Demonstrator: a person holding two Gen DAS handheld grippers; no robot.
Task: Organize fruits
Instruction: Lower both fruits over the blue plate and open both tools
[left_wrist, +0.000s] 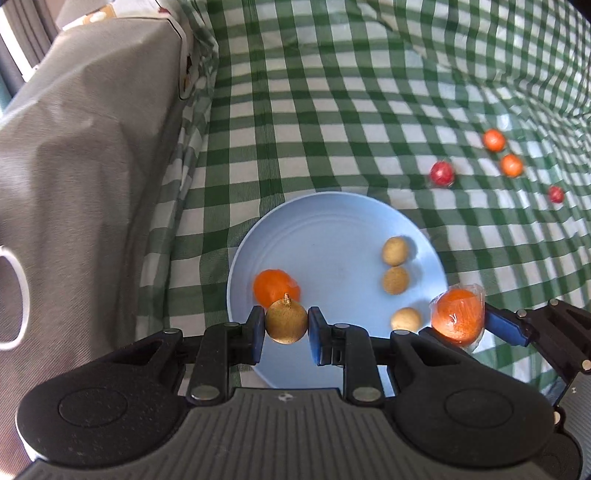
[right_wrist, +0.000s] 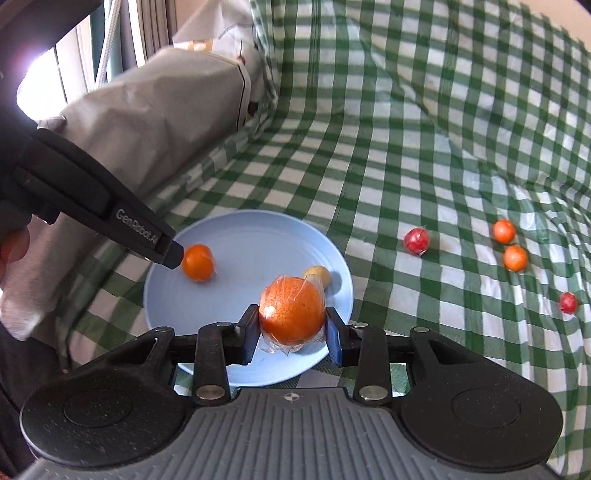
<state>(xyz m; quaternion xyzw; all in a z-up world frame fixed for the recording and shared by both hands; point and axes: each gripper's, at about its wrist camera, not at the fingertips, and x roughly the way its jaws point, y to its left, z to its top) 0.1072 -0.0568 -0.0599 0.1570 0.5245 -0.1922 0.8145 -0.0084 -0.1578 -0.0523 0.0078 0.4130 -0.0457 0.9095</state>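
My left gripper (left_wrist: 286, 326) is shut on a brown longan (left_wrist: 286, 322) over the near rim of the blue plate (left_wrist: 332, 214). On the plate lie a wrapped orange (left_wrist: 275, 286) and three tan longans (left_wrist: 395, 251). My right gripper (right_wrist: 291, 328) is shut on a plastic-wrapped orange (right_wrist: 291, 314), held over the plate's (right_wrist: 240, 229) near right rim; it also shows in the left wrist view (left_wrist: 458, 317). The left gripper's arm (right_wrist: 110, 218) reaches in from the left beside the plated orange (right_wrist: 198, 262).
On the green checked cloth (left_wrist: 332, 110) to the right lie two small oranges (left_wrist: 494, 140) (left_wrist: 511, 165) and two red fruits (left_wrist: 442, 172) (left_wrist: 556, 194). A grey covered box (left_wrist: 92, 147) stands along the left.
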